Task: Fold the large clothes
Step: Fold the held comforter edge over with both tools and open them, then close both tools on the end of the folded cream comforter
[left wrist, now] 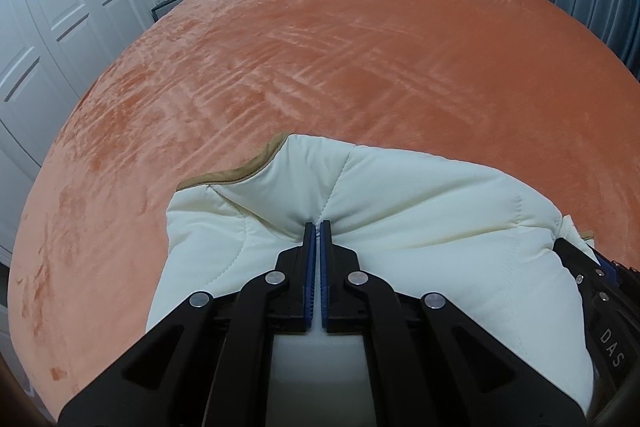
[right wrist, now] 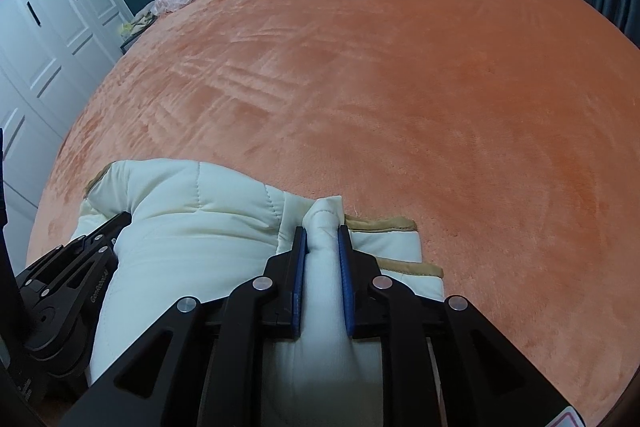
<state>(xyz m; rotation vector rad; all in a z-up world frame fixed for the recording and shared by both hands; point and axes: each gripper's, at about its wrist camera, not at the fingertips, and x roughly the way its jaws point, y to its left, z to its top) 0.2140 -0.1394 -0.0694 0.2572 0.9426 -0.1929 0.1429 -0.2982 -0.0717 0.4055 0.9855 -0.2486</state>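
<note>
Pinching the cream quilted padded garment [left wrist: 400, 195] at six o'clock on the orange plush bed [left wrist: 320, 47], left gripper [left wrist: 318, 227] clamps thin fabric while right gripper [right wrist: 322, 233] squeezes a thick fold, likely steadying the layers.

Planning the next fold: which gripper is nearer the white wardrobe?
Left. The left gripper pinches the cream padded garment on the side toward the wardrobe; the right gripper grips the garment's far end, beyond the left one.

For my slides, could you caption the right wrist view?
Right gripper pinches a cream quilted garment on an orange bedspread.
</note>
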